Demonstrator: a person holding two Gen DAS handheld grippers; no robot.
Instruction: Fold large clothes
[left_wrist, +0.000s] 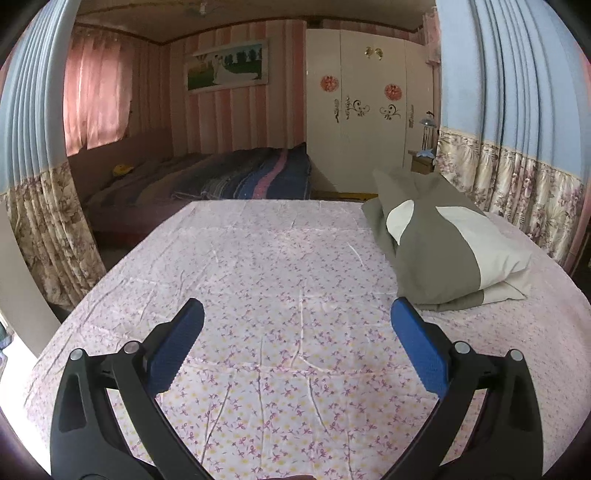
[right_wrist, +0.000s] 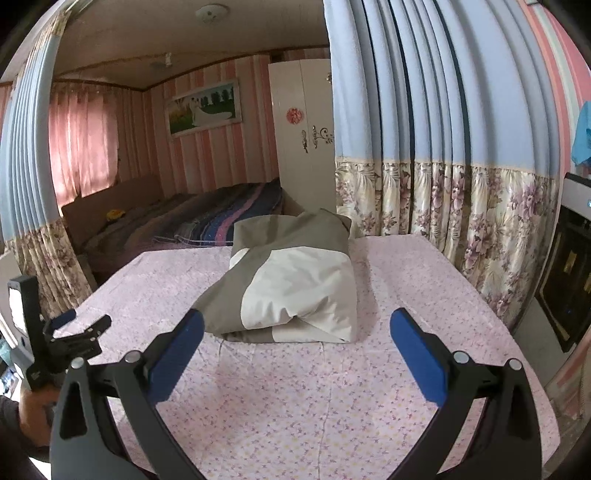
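Here the grey-and-cream garment (right_wrist: 291, 280) lies on the bed (right_wrist: 332, 406) as a compact, layered bundle, already looking folded, though whether more folding is due cannot be told. It sits straight ahead of the right gripper (right_wrist: 297, 332), near its jaws, which stand wide apart and hold nothing. From the left gripper (left_wrist: 297, 325), likewise spread wide and empty, the same bundle (left_wrist: 443, 243) lies off to the right and farther out, its long axis running away toward the far edge of the bed. The right gripper is plainly the nearer one.
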